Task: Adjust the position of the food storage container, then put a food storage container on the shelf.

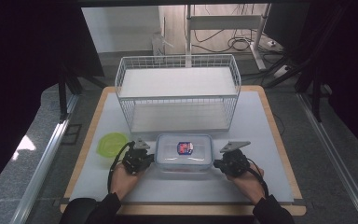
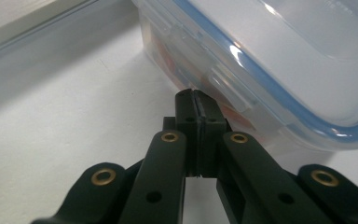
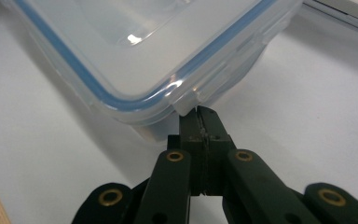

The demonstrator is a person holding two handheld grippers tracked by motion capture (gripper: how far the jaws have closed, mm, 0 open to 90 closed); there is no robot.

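With both sets of jaws clenched on nothing, I have my left hand-held gripper nosed against the latch flap on one short side of the clear rectangular plastic food box with the blue-sealed lid, and my right hand-held gripper at the opposite end, just under the lid's corner tab. I'd judge this pinches the box from both ends. It sits near the front of the white counter, before the white wire basket and beside a round green lid.

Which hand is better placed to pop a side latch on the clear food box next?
Left, probably. The left gripper, jaws shut, has its tips right at the latch flap of the food box; the right gripper, also shut, sits at a corner.
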